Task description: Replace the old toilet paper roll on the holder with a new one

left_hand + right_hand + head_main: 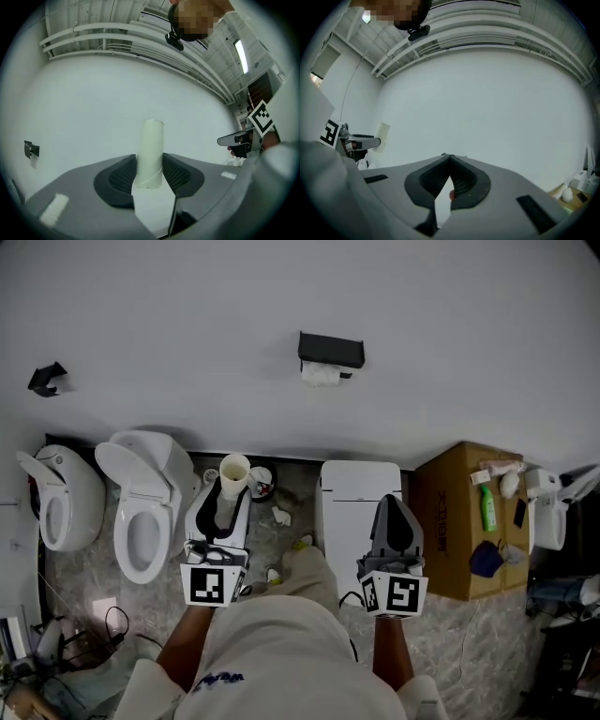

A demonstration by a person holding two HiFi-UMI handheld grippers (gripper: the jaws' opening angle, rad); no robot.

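Observation:
A black toilet paper holder (330, 350) hangs on the white wall, and some white paper (322, 374) shows under it. My left gripper (228, 491) is shut on a bare cardboard tube (233, 474), which stands upright between its pads. The left gripper view shows the same tube (151, 153) clamped at its lower part and rising above the jaws of the left gripper (151, 174). My right gripper (395, 504) is shut with nothing in it. In the right gripper view the tips of the right gripper (449, 161) meet, facing bare wall. Both grippers are well below the holder, one to each side of it.
Two white toilets (141, 512) (58, 501) stand at the left. A white cabinet top (356, 486) lies by my right gripper. Right of it, a cardboard box (448, 526) carries a green bottle (488, 507) and other items. A small black fitting (47, 379) is on the wall at far left. Scraps litter the floor.

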